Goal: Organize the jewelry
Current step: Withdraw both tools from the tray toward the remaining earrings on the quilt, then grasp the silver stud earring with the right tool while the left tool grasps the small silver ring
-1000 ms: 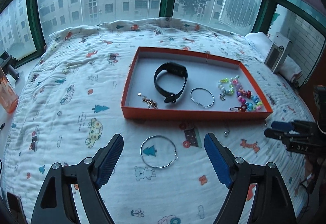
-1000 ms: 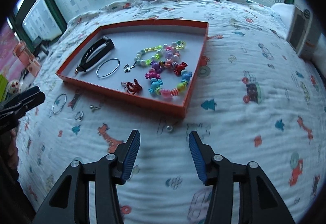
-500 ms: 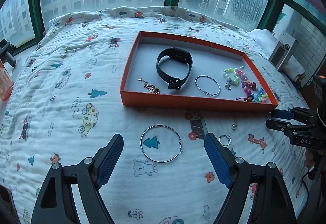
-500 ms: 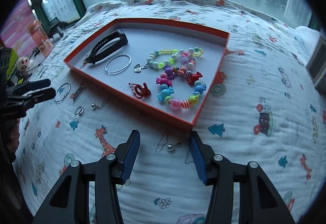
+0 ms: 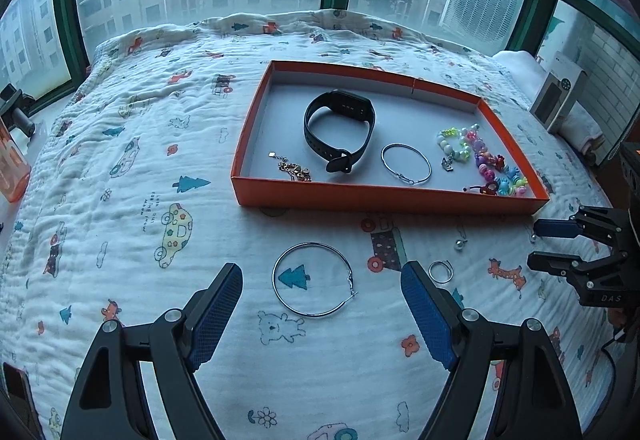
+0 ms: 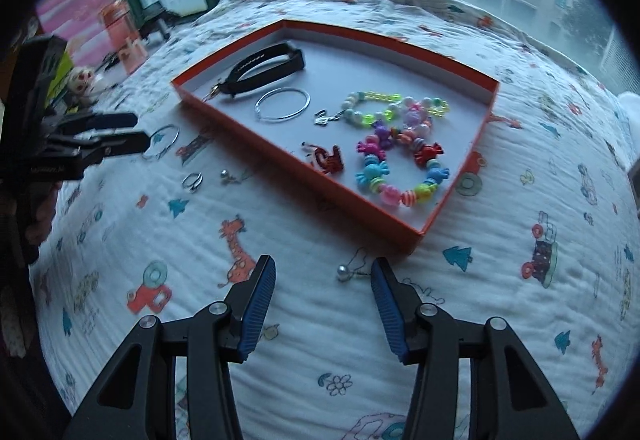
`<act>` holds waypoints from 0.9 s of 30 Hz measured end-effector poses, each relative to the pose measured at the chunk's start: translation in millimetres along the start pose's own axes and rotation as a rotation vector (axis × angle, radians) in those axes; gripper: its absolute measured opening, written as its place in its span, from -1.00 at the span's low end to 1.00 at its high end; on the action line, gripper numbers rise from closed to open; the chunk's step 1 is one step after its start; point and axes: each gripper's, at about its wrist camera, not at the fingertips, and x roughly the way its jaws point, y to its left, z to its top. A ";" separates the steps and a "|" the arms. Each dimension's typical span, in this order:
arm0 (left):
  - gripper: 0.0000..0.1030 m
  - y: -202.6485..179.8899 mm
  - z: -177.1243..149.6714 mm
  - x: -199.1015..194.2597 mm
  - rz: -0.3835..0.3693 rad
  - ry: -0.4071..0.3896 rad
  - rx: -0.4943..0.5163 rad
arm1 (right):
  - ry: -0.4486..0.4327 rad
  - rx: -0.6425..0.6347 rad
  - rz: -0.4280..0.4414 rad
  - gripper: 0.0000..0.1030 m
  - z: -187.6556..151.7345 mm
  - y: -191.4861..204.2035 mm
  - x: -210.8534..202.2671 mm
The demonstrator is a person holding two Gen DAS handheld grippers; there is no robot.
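An orange tray (image 5: 384, 199) (image 6: 332, 189) on the patterned blanket holds a black watch band (image 5: 340, 130), a silver bangle (image 5: 406, 164), a gold chain (image 5: 294, 169) and colourful bead bracelets (image 6: 400, 152). A large silver hoop (image 5: 313, 279) lies on the blanket between the open fingers of my left gripper (image 5: 322, 314). A small ring (image 5: 441, 271) and a stud earring (image 5: 460, 244) lie to its right. My right gripper (image 6: 323, 306) is open, with a silver ball earring (image 6: 345, 272) just ahead between its fingertips.
A white box (image 5: 558, 96) stands at the far right edge of the bed. An orange bottle (image 6: 120, 36) and clutter sit beside the bed at the left. Windows surround the far side. Each gripper shows in the other's view, the left gripper (image 6: 108, 138) and the right gripper (image 5: 560, 246).
Both grippers have moved closer to the blanket and their items. The hoop now lies squarely between the left fingers, and the ball earring nearly between the right fingertips.
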 end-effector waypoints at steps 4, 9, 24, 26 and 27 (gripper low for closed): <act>0.70 -0.2 -0.5 1.3 0.002 0.003 -0.002 | 0.006 -0.001 -0.024 0.03 2.6 -2.7 2.4; 0.70 -3.7 -1.3 1.5 -0.004 0.003 0.008 | -0.006 0.053 -0.082 -0.31 1.5 -3.8 1.7; 0.70 -28.0 -7.7 -1.5 -0.051 -0.004 0.068 | -0.023 0.098 -0.182 -0.60 2.1 5.3 5.5; 0.70 -31.6 -8.8 -1.8 -0.075 -0.005 0.078 | -0.026 0.102 -0.187 -0.60 1.3 5.3 5.1; 0.70 -33.9 -9.1 -1.5 -0.082 -0.007 0.084 | -0.027 0.106 -0.187 -0.60 0.8 5.5 4.7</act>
